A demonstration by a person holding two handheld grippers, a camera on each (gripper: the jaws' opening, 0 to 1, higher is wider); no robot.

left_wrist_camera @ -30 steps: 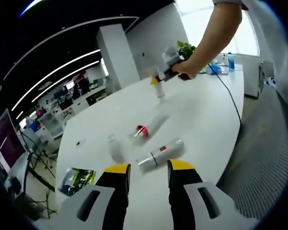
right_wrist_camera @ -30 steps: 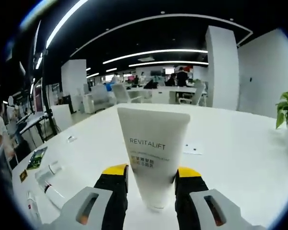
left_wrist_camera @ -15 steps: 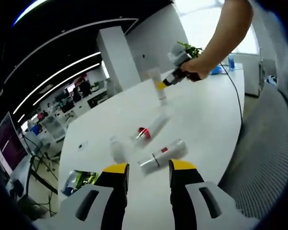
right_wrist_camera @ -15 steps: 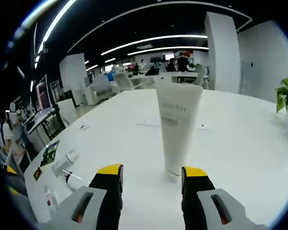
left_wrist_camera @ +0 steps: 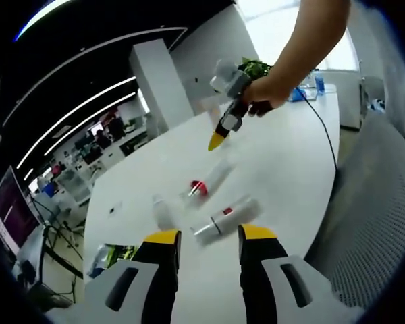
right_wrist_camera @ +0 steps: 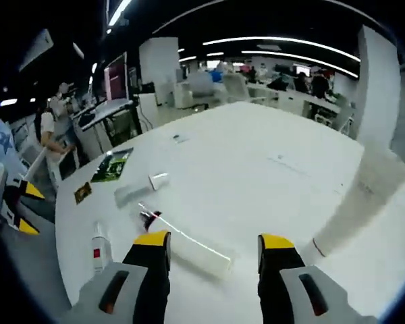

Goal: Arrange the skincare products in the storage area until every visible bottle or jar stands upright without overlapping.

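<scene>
Both the left tongs (left_wrist_camera: 204, 241) and right tongs (right_wrist_camera: 213, 244) stand apart and empty, one tube (right_wrist_camera: 362, 201) upright on the white counter (right_wrist_camera: 256, 169), three bottles (left_wrist_camera: 224, 218) lying near its edge.

Right gripper (right_wrist_camera: 212, 246) jaws apart, empty, above lying tube (right_wrist_camera: 189, 246); white tube (right_wrist_camera: 361, 202) standing right.

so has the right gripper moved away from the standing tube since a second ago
Yes. The right gripper has let go of the upright tube and swung away toward the lying bottle, judged against the white table.
</scene>
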